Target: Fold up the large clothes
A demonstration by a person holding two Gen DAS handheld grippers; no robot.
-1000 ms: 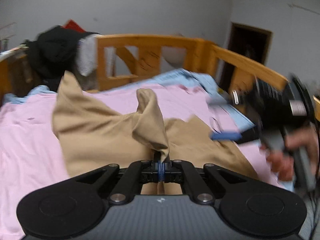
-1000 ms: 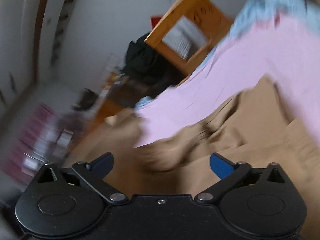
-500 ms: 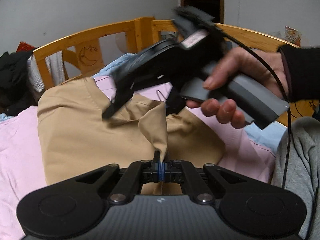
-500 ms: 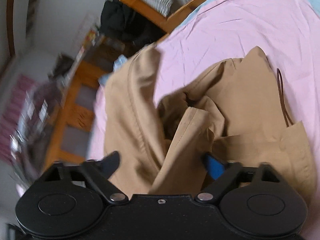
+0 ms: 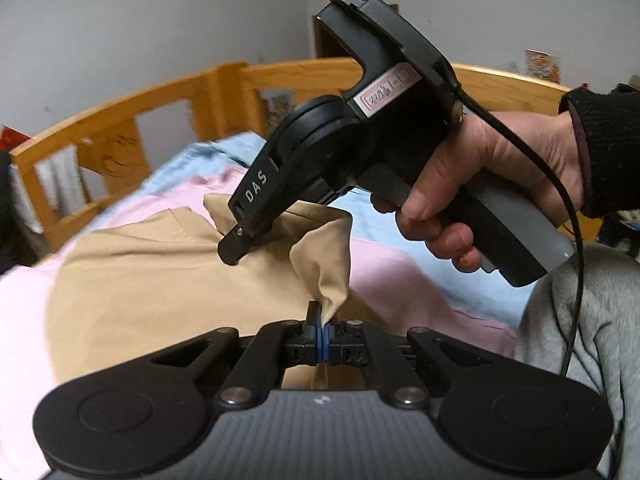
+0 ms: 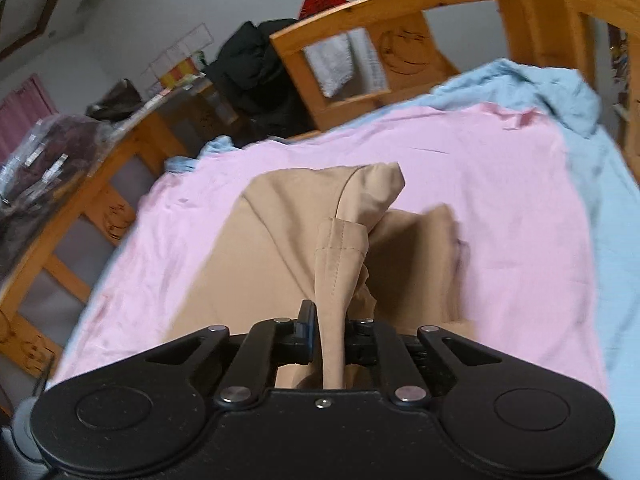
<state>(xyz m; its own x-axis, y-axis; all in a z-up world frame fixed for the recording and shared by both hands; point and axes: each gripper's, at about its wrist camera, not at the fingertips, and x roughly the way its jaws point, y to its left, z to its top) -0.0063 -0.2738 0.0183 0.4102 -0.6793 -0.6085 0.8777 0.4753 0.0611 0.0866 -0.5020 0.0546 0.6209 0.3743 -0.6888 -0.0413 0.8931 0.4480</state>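
Note:
A tan garment (image 5: 160,280) lies on a pink sheet (image 5: 24,320) on the bed; it also shows in the right wrist view (image 6: 280,248). My left gripper (image 5: 323,334) is shut on a raised fold of the tan garment. My right gripper (image 6: 332,334) is shut on a stitched hem edge of the same garment and lifts it. In the left wrist view the right gripper (image 5: 256,232) hangs just above the garment, held by a hand (image 5: 500,176), beyond and slightly left of my left gripper.
A wooden bed rail (image 6: 400,32) rings the bed. Light blue bedding (image 6: 560,96) lies at the far side. Black clothes (image 6: 256,76) hang over the rail. A cluttered wooden shelf (image 6: 80,128) stands to the left. A grey-clad leg (image 5: 592,340) is at the right.
My right gripper swung in over the garment and closed on its hem; it was open a second ago. My left gripper stayed shut on its fold while the view turned right.

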